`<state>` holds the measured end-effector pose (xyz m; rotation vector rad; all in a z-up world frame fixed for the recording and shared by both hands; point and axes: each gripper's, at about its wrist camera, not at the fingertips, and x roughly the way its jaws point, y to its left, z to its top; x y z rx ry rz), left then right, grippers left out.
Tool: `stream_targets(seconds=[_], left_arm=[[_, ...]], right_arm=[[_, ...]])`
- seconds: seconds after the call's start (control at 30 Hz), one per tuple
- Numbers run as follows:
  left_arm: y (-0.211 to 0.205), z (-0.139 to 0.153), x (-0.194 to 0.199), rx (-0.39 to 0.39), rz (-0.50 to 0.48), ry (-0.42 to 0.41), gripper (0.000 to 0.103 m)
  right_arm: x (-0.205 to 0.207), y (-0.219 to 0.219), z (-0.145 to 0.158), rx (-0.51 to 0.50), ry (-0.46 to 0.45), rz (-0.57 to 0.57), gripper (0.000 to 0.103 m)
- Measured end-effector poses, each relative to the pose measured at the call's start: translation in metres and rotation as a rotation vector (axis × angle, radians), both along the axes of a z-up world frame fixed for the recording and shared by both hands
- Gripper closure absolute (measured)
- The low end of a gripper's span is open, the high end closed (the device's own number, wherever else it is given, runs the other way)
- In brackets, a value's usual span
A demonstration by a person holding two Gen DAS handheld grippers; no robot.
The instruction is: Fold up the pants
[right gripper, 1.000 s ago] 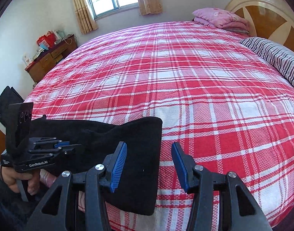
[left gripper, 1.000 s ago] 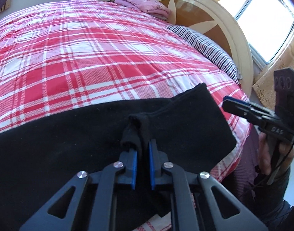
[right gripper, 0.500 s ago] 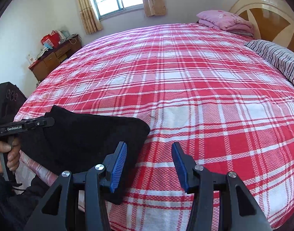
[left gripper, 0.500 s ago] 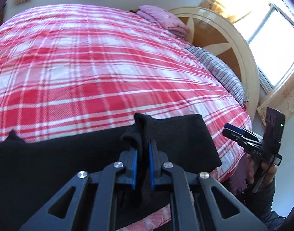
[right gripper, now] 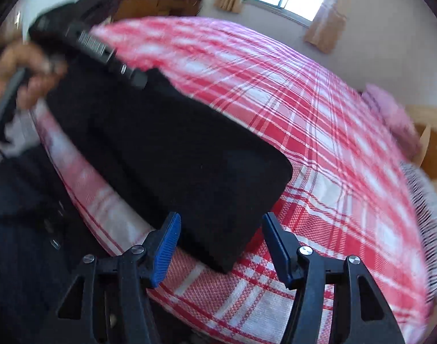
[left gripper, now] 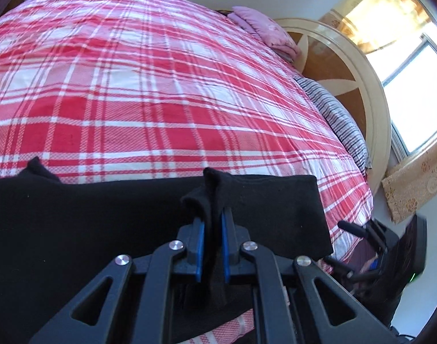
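Observation:
Black pants [left gripper: 109, 229] lie along the near edge of a bed with a red and white plaid cover [left gripper: 149, 91]. My left gripper [left gripper: 212, 218] is shut on a raised bunch of the black cloth, which sticks up between the blue pads. In the right wrist view the pants [right gripper: 172, 154] end in a squared corner. My right gripper [right gripper: 221, 229] hovers over that end with its jaws opening; the cloth's edge sits between the blue fingers [right gripper: 166, 240] without contact. The right gripper [left gripper: 390, 246] also shows at the lower right of the left wrist view.
A pink folded blanket [left gripper: 264, 31] and a striped pillow [left gripper: 338, 114] lie by the round wooden headboard [left gripper: 347, 66]. Windows with beige curtains [right gripper: 324, 28] stand behind. A wooden dresser [right gripper: 158, 3] sits far left. A hand [right gripper: 23, 77] holds the left gripper's handle.
The left gripper has dragged the bunched cloth along the bed's edge. The right gripper rolled, swung over the pants' end and its jaws spread wider.

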<state>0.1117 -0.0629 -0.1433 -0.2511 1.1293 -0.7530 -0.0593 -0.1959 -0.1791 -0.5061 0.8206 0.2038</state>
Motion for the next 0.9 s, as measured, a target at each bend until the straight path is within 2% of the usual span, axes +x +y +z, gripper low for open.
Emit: stream_targets(seconds=[0.07,0.33,0.4,0.5,0.6,0.67,0.8,0.87,0.9], left_arm=[[0.003,-0.006,0.003,0.002,0.004,0.015,0.092],[0.008,-0.020,-0.002,0.049,0.001,0.001,0.092],[0.008,-0.020,-0.005,0.058,0.000,-0.008,0.092],[0.013,-0.018,-0.008,0.064,0.006,-0.024,0.092],[0.018,-0.018,-0.008,0.059,0.014,-0.025,0.092],[0.018,-0.021,-0.007,0.061,0.014,-0.024,0.092],[0.015,-0.021,-0.009,0.081,0.006,-0.048,0.092],[0.014,-0.020,-0.011,0.087,0.003,-0.061,0.092],[0.014,-0.019,-0.012,0.095,0.004,-0.069,0.089]], right_arm=[[0.003,0.004,-0.008,-0.039,0.015,-0.022,0.042],[0.020,-0.037,-0.013,0.069,0.146,-0.143,0.042],[0.020,-0.036,-0.014,0.073,0.152,-0.140,0.042],[0.016,-0.031,-0.009,0.029,0.145,-0.093,0.042],[0.005,-0.028,0.003,0.011,0.111,-0.076,0.042],[0.005,-0.030,0.014,0.072,0.080,-0.093,0.042],[0.013,-0.039,0.028,0.343,0.046,-0.077,0.042],[0.018,-0.039,0.019,0.453,0.094,-0.061,0.042],[0.021,-0.037,0.010,0.461,0.127,-0.059,0.042]])
